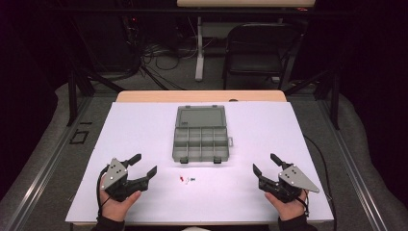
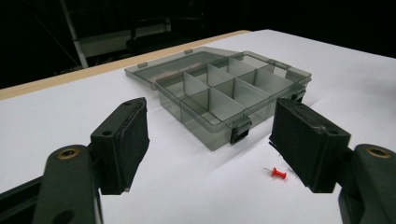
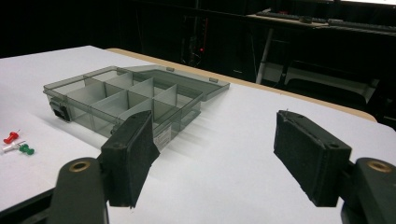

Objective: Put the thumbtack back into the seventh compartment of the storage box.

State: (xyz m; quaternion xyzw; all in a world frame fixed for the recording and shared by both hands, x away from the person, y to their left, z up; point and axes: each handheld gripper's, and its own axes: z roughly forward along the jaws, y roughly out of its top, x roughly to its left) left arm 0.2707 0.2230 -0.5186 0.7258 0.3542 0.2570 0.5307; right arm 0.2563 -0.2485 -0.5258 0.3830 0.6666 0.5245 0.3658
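Both pairs of jaws stand spread wide with nothing between them: the left gripper (image 1: 142, 169) rests low at the near left of the bench, the right gripper (image 1: 265, 166) at the near right, each held in a hand at the bench's near edge. Between them, just short of the box, lie a red pushpin (image 2: 279, 173), a green pushpin (image 3: 26, 150) and a white one close against them. These look tiny, light and hard, likely to skid or roll on the smooth sheet, and sharp at the tip; the plastic head seems the sensible place to pinch, squarely across its waist. The compartment box (image 1: 200, 140) sits mid-bench, its lid lying open flat behind it and its cells empty as far as can be seen; thin stiff plastic, probably light enough to slide if nudged. The bench (image 1: 144, 125) is covered in a plain white sheet. Beyond it the room is dark, with a folding chair (image 1: 257, 48) and tangled cables on the floor.
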